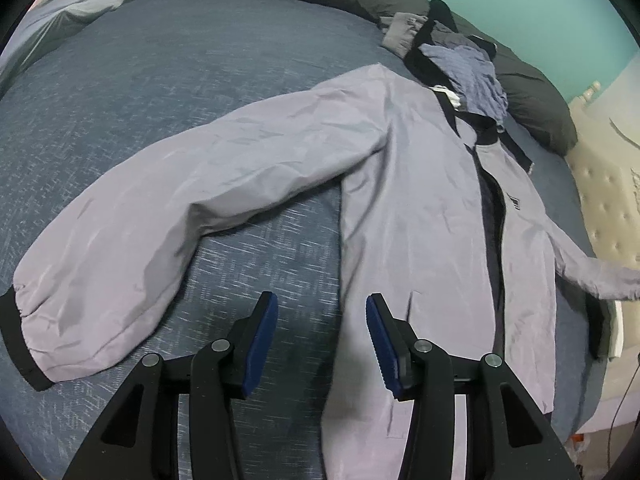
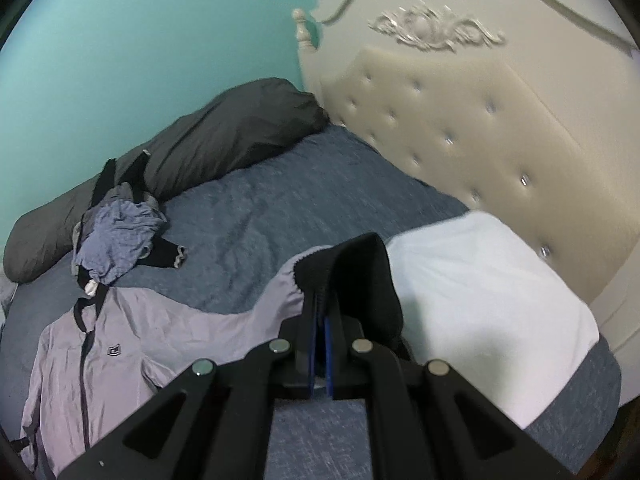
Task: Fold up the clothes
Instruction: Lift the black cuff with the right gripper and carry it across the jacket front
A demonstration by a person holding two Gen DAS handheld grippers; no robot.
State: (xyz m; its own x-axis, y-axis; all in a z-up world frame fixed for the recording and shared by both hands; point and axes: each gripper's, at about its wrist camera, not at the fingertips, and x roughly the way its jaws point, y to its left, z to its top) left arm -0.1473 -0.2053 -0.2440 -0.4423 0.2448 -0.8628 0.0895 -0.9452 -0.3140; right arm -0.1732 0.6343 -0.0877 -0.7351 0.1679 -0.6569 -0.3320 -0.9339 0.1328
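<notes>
A pale lilac zip jacket (image 1: 420, 200) with black trim lies front up on the blue bed cover (image 1: 180, 80). One sleeve (image 1: 160, 220) is spread out to the left, ending in a black cuff (image 1: 16, 332). My left gripper (image 1: 322, 308) hovers open just above the jacket's lower side edge, nothing between its blue pads. In the right wrist view my right gripper (image 2: 322, 300) is shut on the black cuff (image 2: 360, 264) of the other sleeve, lifted off the bed. The jacket body (image 2: 120, 340) trails away to the lower left.
A small heap of crumpled blue and black clothes (image 2: 116, 236) sits by the jacket's collar. A long dark grey bolster (image 2: 220, 132) runs along the teal wall. A white pillow (image 2: 480, 300) lies against the cream tufted headboard (image 2: 460, 120).
</notes>
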